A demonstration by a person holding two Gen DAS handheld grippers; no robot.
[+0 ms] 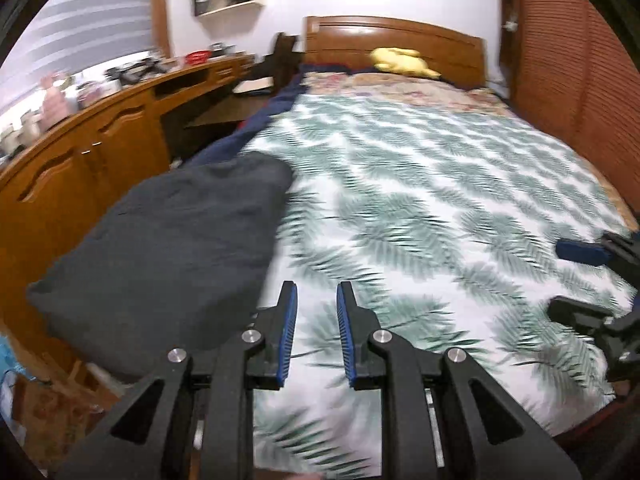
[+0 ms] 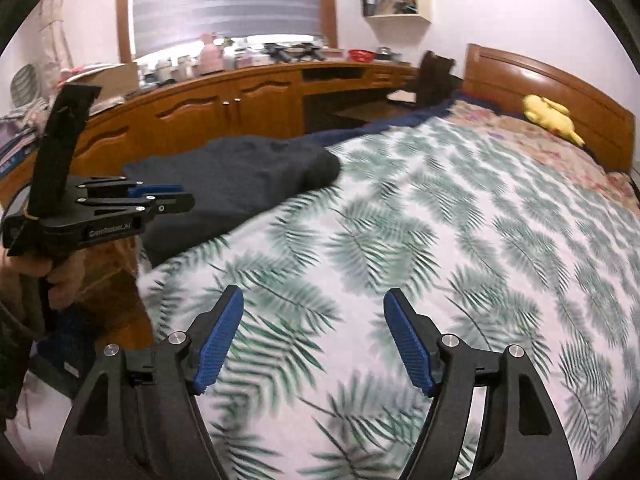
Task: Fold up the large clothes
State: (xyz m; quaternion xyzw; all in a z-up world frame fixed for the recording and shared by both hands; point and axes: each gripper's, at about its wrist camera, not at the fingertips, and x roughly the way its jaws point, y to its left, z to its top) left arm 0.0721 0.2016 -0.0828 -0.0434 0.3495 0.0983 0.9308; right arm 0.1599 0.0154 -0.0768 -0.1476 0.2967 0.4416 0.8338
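Observation:
A dark grey garment [image 1: 160, 248] lies folded into a thick bundle at the left edge of the bed [image 1: 440, 184], which has a white cover printed with green leaves. My left gripper [image 1: 316, 292] hovers just right of the bundle, jaws a narrow gap apart with nothing between them. From the right wrist view the garment [image 2: 240, 176] sits at the bed's [image 2: 440, 220] far left, and the left gripper [image 2: 176, 196] hangs in front of it, held by a person's hand [image 2: 36, 268]. My right gripper [image 2: 314, 300] stands wide open and empty over the bare cover; it also shows as the right gripper [image 1: 560, 280] at the picture's edge.
A long wooden cabinet [image 2: 240, 96] with clutter on top runs along the bed's left side. A wooden headboard [image 1: 392, 36] and a yellow plush toy [image 1: 400, 62] are at the far end. Louvred wooden doors [image 1: 580, 60] stand to the right.

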